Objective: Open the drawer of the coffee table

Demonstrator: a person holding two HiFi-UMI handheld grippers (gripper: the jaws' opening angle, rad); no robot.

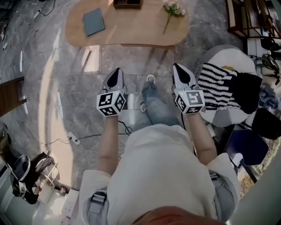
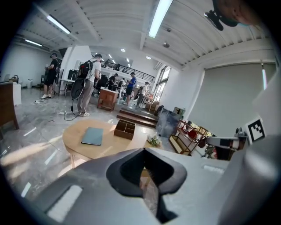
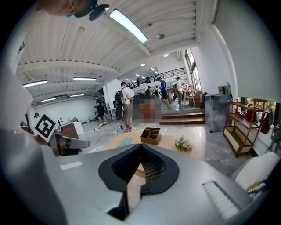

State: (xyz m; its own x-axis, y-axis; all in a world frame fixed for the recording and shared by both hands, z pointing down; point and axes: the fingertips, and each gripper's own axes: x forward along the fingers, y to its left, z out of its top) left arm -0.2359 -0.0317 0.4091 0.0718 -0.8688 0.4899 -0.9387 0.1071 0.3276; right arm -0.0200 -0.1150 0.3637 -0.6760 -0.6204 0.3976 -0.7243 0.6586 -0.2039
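The oval wooden coffee table [image 1: 131,27] stands ahead of me on the marble floor, and none of the views shows its drawer. On it lie a blue book [image 1: 94,21], a wooden divided box [image 1: 127,3] and a flower sprig [image 1: 172,9]. My left gripper [image 1: 116,70] and right gripper [image 1: 176,66] hang side by side short of the table's near edge, both shut and empty. The left gripper view shows the left gripper [image 2: 143,150] pointing at the table [image 2: 74,137]. In the right gripper view the right gripper [image 3: 140,146] faces the box [image 3: 150,135].
My leg and shoe [image 1: 150,80] reach forward between the grippers. A white seat with a striped cloth [image 1: 217,85] sits right of them. A power strip with cables [image 1: 73,139] lies on the floor at left. People [image 2: 88,85] stand far behind the table, and a shelf [image 3: 239,132] stands at right.
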